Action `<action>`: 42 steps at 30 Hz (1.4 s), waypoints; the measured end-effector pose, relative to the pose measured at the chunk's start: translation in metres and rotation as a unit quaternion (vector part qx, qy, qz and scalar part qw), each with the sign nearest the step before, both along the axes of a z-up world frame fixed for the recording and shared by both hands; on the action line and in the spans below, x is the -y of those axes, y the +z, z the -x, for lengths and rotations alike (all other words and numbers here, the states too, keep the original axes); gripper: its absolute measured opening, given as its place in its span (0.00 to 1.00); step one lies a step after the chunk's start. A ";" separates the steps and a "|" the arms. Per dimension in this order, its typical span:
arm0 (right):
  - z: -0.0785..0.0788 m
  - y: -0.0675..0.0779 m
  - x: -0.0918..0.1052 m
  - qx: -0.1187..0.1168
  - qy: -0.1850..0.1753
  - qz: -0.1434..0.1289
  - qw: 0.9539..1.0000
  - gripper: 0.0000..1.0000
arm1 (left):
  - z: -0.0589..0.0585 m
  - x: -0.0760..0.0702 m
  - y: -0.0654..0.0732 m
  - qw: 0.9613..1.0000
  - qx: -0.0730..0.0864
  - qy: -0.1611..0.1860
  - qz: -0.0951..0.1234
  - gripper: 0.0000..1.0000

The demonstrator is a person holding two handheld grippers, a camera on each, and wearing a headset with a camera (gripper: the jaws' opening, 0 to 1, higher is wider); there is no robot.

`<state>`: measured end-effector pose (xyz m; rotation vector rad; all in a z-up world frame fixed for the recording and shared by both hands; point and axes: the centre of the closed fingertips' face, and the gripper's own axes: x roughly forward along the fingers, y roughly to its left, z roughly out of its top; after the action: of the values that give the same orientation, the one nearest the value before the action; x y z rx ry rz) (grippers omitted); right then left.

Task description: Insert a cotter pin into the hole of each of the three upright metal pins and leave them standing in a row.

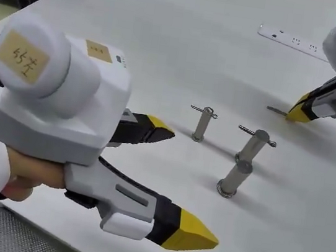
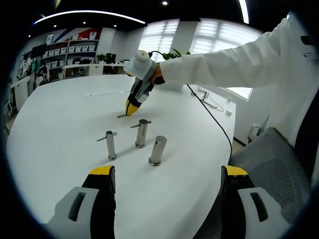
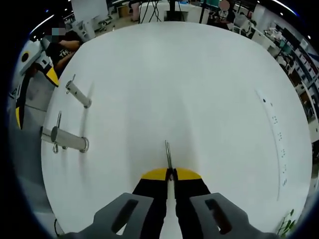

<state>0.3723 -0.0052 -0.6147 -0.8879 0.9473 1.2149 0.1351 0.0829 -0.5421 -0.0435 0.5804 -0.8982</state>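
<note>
The right gripper (image 3: 171,174) pinched a thin steel cotter pin (image 3: 168,154) that jutted beyond its jaw tips. The left gripper (image 2: 168,172) gaped wide, with three upright grey metal pins (image 2: 142,133) ahead, between its jaws.

Bright, even overhead light. The ceiling strip (image 2: 79,14) and windows (image 2: 219,37) are blown out in my left gripper view. Soft faint shadows beside metal pins (image 1: 236,176) on white table (image 1: 168,38). Fisheye bends edges in both gripper views; centres sharp.

Open-plan office or lab: big white table (image 2: 50,134), shelves of boxes (image 2: 67,50), blinded windows (image 2: 162,35), mesh chair (image 2: 279,167).
</note>
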 end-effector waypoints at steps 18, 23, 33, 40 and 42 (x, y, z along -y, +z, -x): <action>-0.002 -0.002 -0.005 -0.005 0.094 0.096 0.991 0.00 | -0.002 -0.002 0.007 1.000 -0.005 0.014 0.026 0.85; 0.002 -0.002 -0.004 -0.019 0.063 0.107 0.992 0.00 | -0.001 -0.004 0.005 1.000 -0.007 0.015 0.018 0.84; 0.003 -0.002 -0.004 0.007 0.083 0.106 0.991 0.00 | 0.000 -0.002 0.015 1.000 0.015 0.020 0.018 0.82; 0.003 -0.002 -0.002 0.032 0.110 0.127 0.985 0.00 | 0.002 -0.002 0.019 0.999 0.024 0.020 0.005 0.83; 0.004 0.001 0.000 0.037 0.113 0.128 0.985 0.00 | 0.003 -0.003 0.018 1.000 0.022 0.021 0.004 0.83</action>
<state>0.3683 -0.0048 -0.6135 -1.2639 0.9763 1.2581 0.1323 0.0857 -0.5243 -0.0433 0.5335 -0.8583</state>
